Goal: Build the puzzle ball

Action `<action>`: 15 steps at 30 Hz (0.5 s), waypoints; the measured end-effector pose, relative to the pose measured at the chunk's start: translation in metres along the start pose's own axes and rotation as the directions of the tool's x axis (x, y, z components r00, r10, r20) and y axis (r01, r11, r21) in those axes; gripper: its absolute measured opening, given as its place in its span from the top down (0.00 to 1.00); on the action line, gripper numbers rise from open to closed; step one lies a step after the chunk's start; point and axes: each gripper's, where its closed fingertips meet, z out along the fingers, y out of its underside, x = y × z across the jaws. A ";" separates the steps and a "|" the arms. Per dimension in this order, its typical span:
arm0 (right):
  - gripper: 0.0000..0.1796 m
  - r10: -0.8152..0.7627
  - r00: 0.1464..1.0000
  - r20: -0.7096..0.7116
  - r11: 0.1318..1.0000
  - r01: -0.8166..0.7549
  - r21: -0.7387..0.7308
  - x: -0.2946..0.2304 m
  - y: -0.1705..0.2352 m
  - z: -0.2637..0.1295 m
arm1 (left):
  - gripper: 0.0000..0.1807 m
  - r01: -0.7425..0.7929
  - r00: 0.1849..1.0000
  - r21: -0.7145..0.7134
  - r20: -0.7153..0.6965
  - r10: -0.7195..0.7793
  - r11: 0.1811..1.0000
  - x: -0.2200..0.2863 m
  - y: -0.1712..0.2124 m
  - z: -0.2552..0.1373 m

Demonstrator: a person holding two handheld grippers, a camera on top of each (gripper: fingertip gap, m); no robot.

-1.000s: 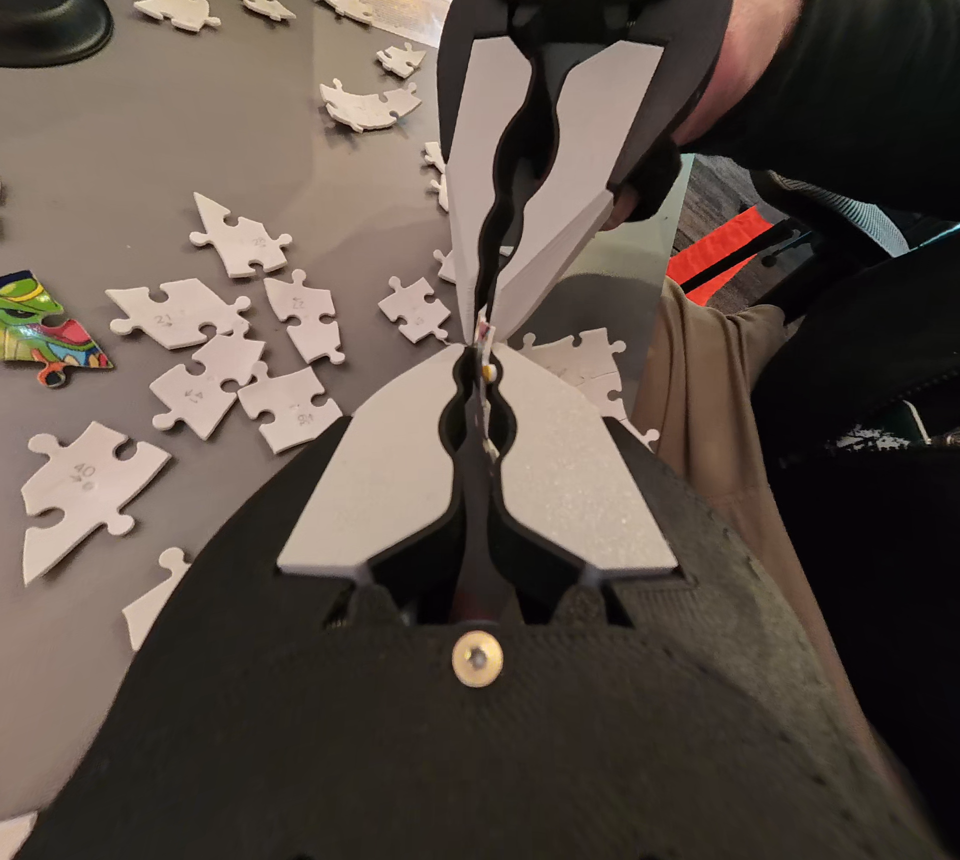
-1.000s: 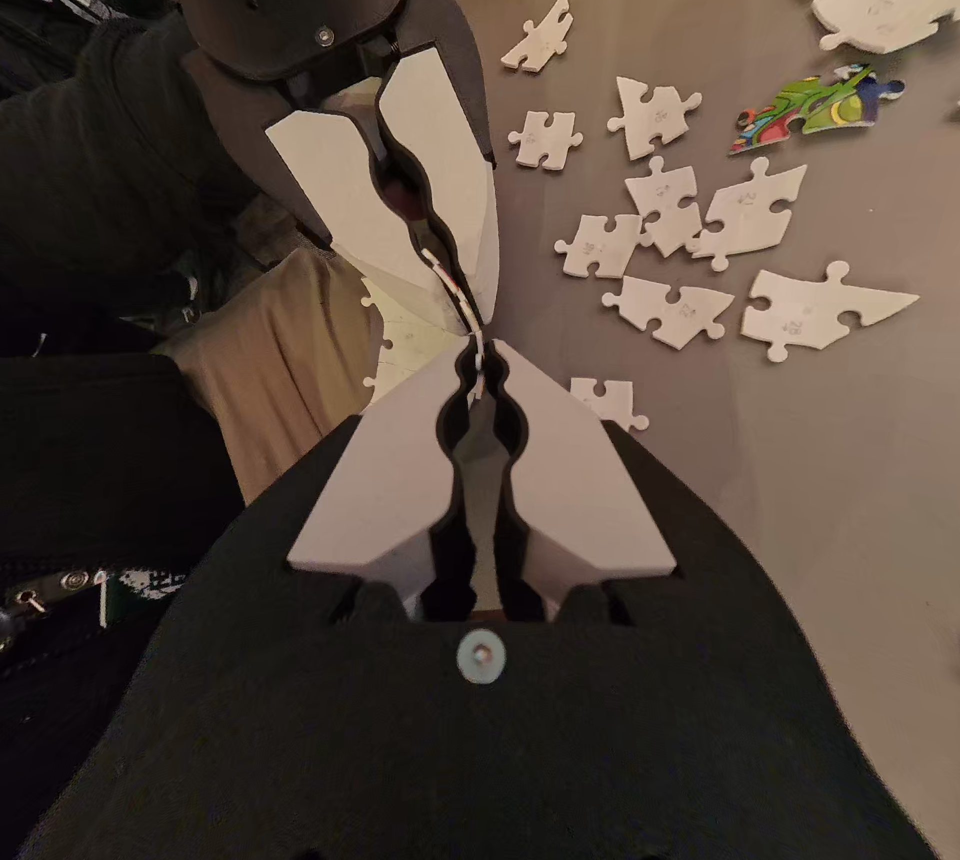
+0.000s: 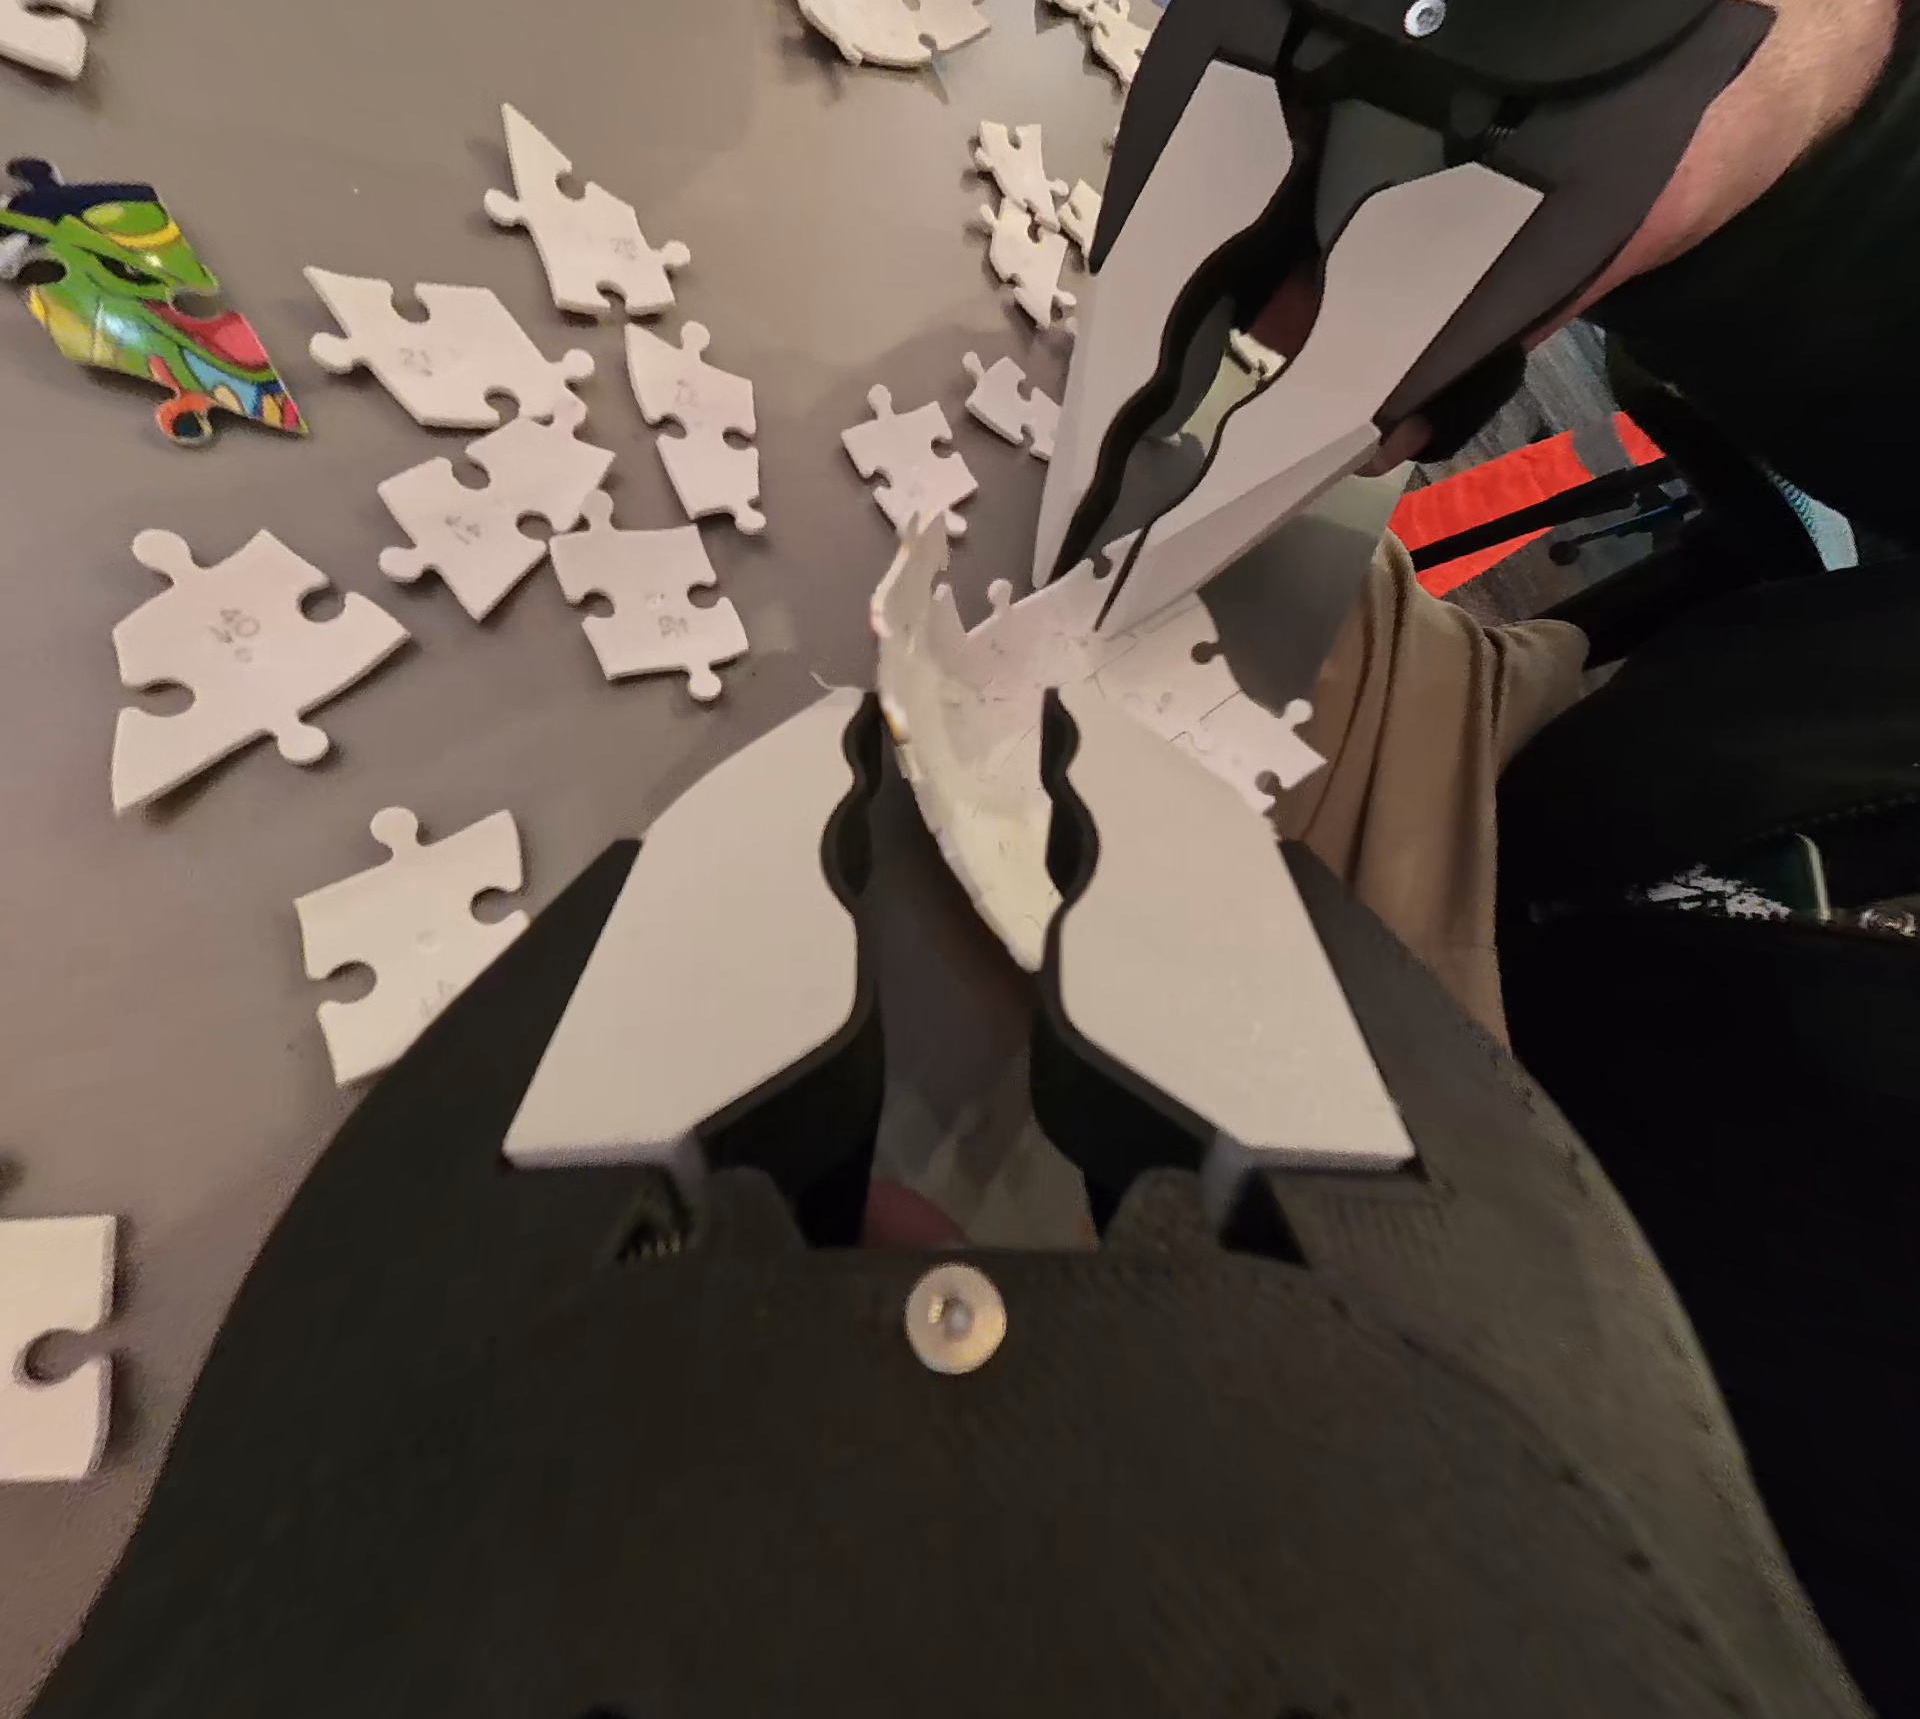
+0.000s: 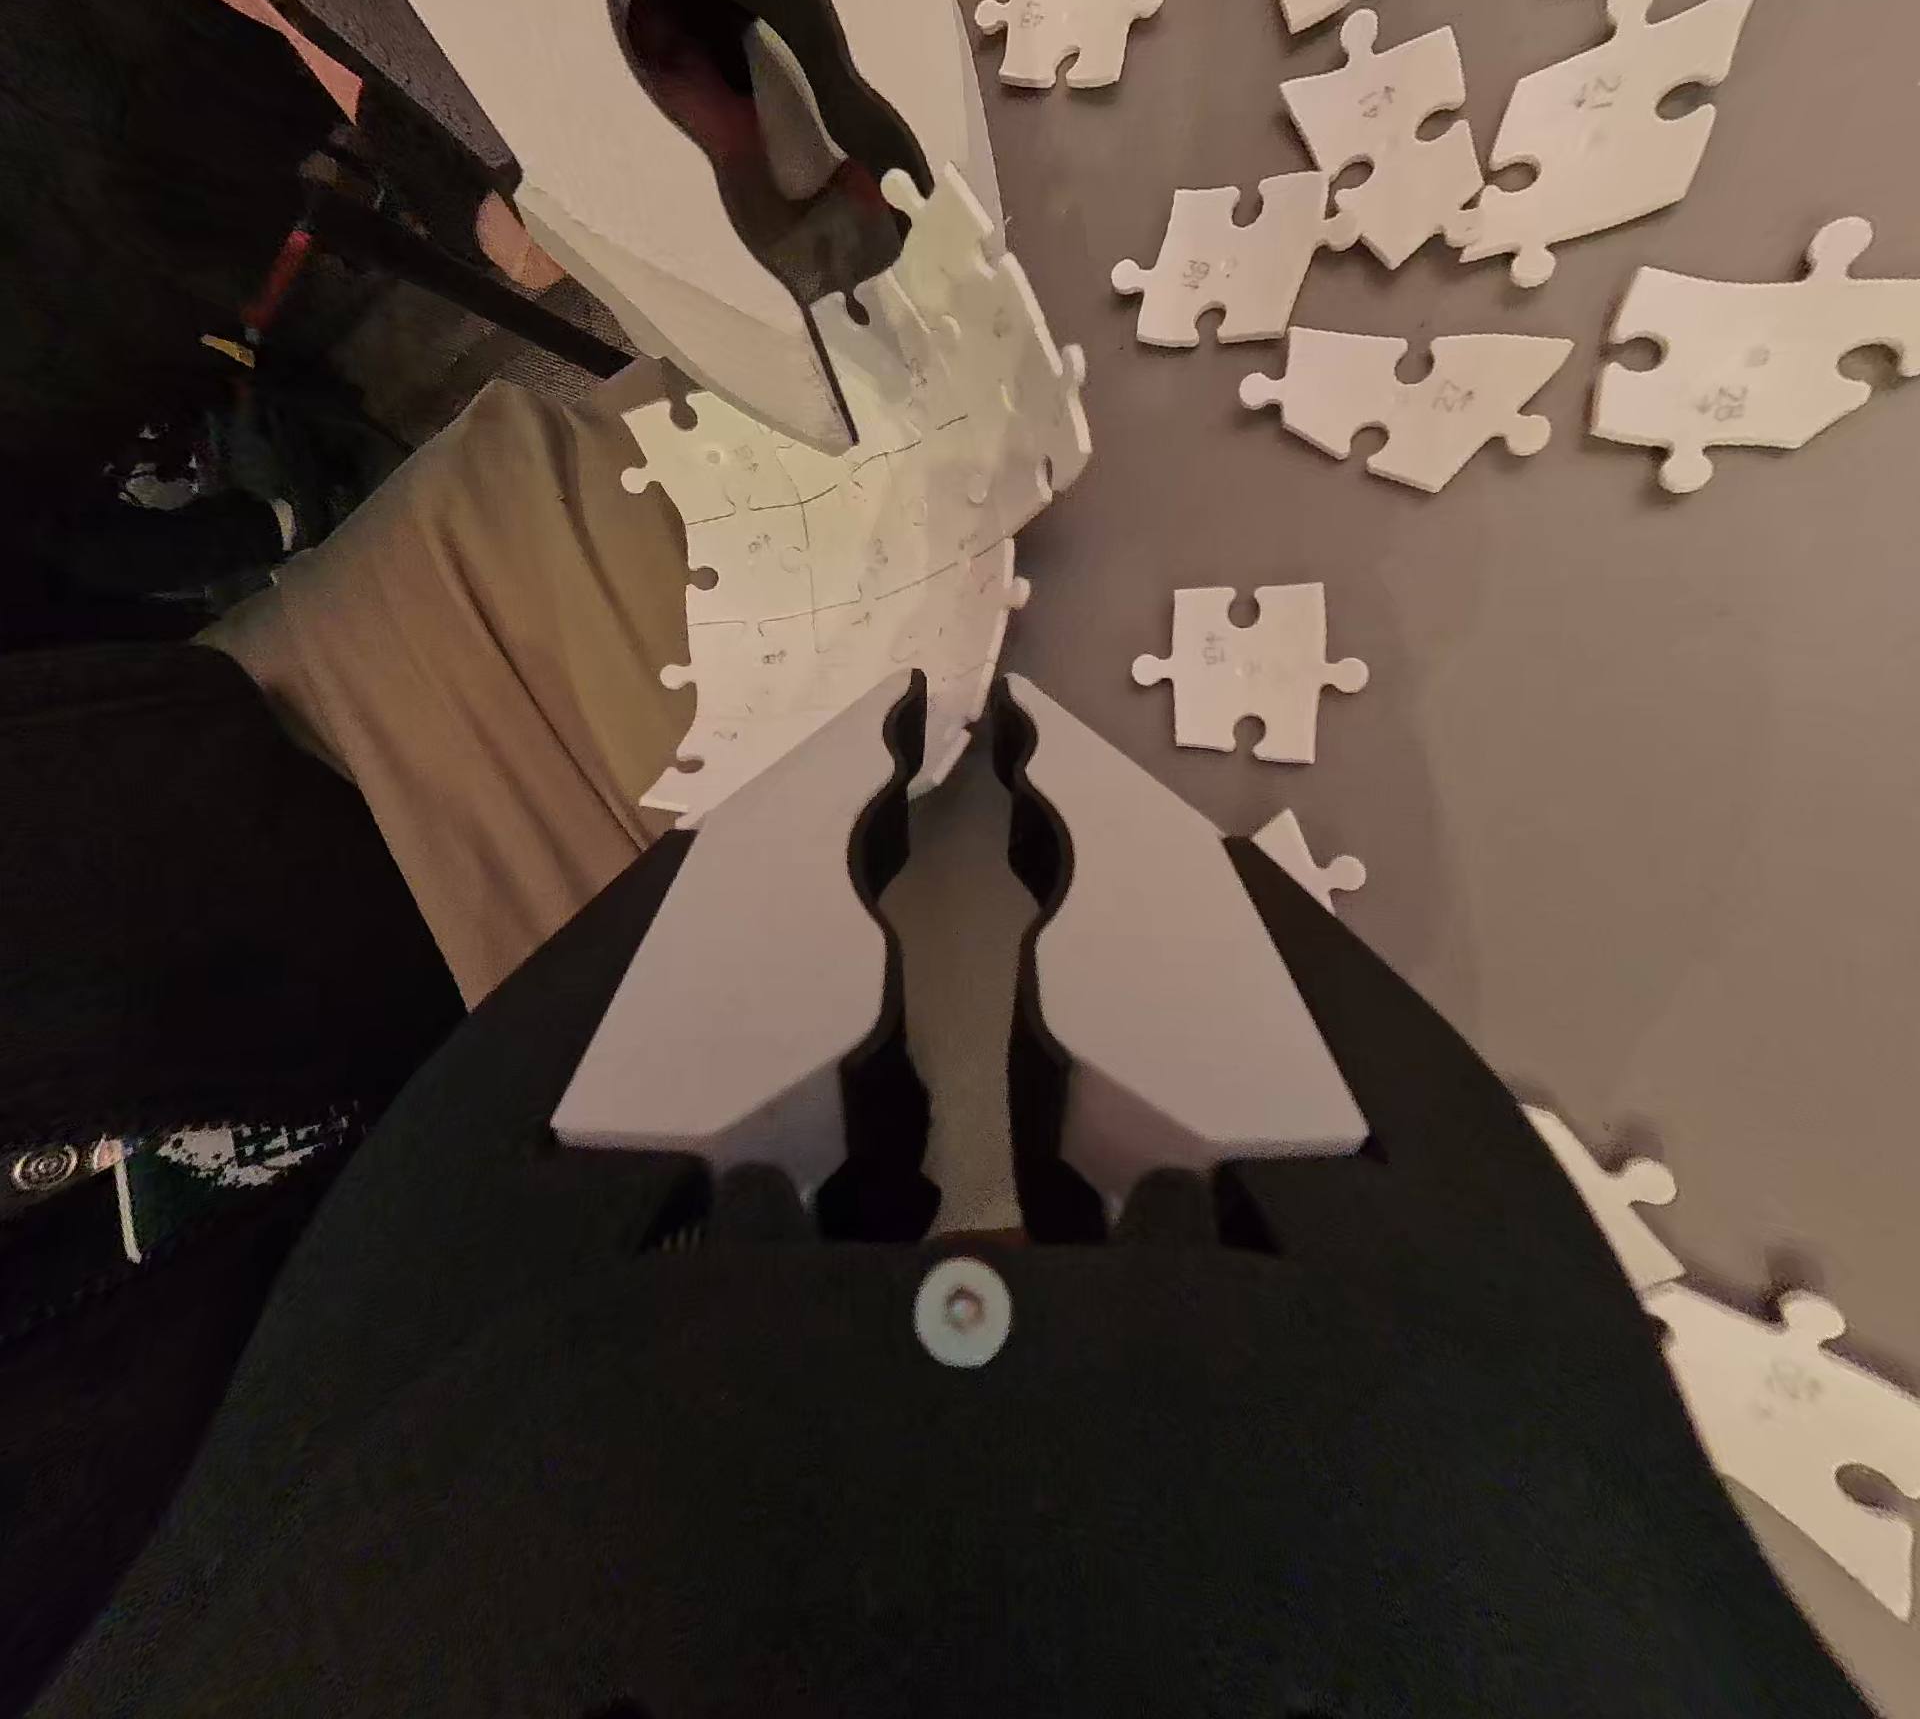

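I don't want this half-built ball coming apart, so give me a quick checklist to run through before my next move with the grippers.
1. Right gripper grip on the puzzle shell: ok, its tips pinch the rim.
2. Left gripper grip: cannot tell; the shell lies slanted across a wide gap between its fingers.
3. Shell joints: ok where visible, no open seams in the right wrist view.
4. Shell over the table: not ok, part of it hangs past the edge above the trousers.
5. Loose pieces in sight: ok, many lie blank side up on the table.
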 end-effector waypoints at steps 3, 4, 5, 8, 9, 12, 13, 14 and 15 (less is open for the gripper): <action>0.96 0.005 1.000 0.007 1.000 -0.005 0.001 0.000 0.001 0.003 | 0.83 0.014 1.000 -0.023 -0.001 -0.014 1.000 -0.001 0.005 -0.001; 0.96 0.002 1.000 0.008 1.000 -0.002 0.000 0.000 0.002 0.004 | 0.82 0.018 1.000 -0.029 0.002 -0.018 0.999 -0.001 0.007 -0.001; 0.96 0.002 1.000 0.007 1.000 -0.002 0.001 0.000 0.002 0.005 | 0.81 0.020 1.000 -0.038 0.004 -0.020 0.999 -0.002 0.008 0.000; 0.97 0.004 1.000 0.016 1.000 -0.005 0.017 0.000 0.001 0.006 | 0.82 0.022 1.000 -0.051 -0.002 -0.022 0.998 -0.001 0.010 0.003; 0.97 0.001 1.000 0.016 1.000 -0.002 0.021 0.000 0.001 0.006 | 0.81 0.021 1.000 -0.060 0.002 -0.021 0.998 -0.002 0.011 0.004; 0.97 -0.009 1.000 0.023 0.999 0.008 0.038 -0.001 -0.001 0.006 | 0.81 0.017 1.000 -0.077 0.009 -0.016 0.997 -0.003 0.014 0.007; 0.97 -0.014 1.000 0.020 0.999 0.014 0.039 0.000 -0.001 0.006 | 0.81 0.014 1.000 -0.078 0.012 -0.013 0.997 -0.003 0.014 0.008; 0.98 -0.023 1.000 0.019 0.999 0.022 0.043 -0.001 -0.002 0.006 | 0.81 0.011 1.000 -0.075 0.015 -0.010 0.997 -0.003 0.013 0.008; 0.98 -0.031 0.999 0.020 0.998 0.030 0.049 -0.001 -0.003 0.006 | 0.82 0.009 1.000 -0.074 0.011 -0.008 0.997 -0.002 0.012 0.009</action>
